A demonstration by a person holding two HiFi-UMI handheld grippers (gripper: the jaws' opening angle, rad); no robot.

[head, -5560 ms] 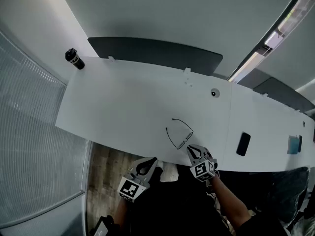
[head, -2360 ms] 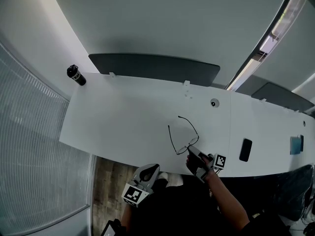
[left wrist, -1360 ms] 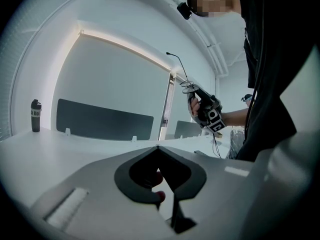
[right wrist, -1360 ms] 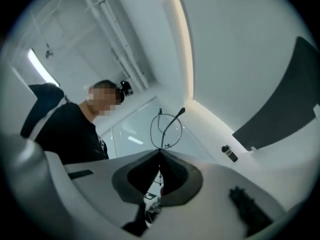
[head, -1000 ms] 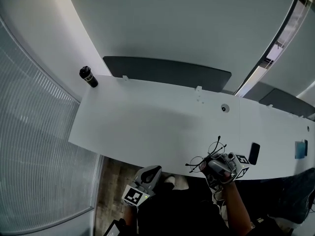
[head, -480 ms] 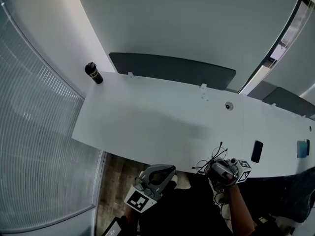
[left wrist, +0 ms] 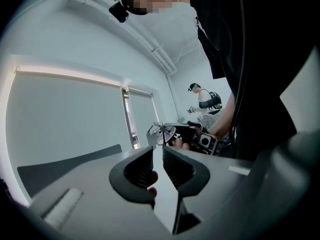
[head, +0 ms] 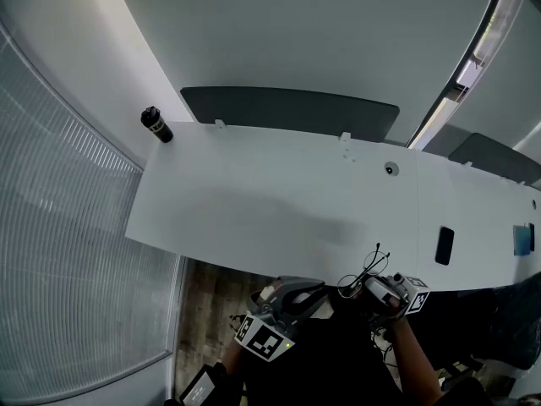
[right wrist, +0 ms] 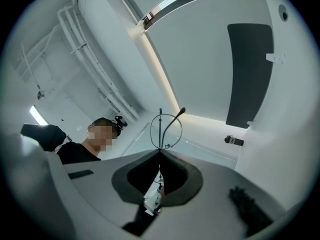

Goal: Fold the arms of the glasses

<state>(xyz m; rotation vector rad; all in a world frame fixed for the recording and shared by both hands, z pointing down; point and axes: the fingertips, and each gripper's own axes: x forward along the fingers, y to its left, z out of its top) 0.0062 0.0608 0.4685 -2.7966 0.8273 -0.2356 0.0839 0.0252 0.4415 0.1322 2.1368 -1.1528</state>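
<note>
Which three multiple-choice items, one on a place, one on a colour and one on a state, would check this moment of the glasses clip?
1. Where does the black bottle stand?
A. at the near edge of the table
B. at the table's far left corner
C. lying flat in the middle of the table

2. What colour is the table top?
A. white
B. brown
C. green

3. What is the state of the right gripper?
A. open with nothing in it
B. shut on the bottle
C. shut on the glasses

Answers:
1 B: the head view shows the bottle upright at the far left corner.
2 A: the whole top is plain white.
3 C: in the right gripper view the jaws meet on the thin frame, and a lens stands up just beyond their tips.
</note>
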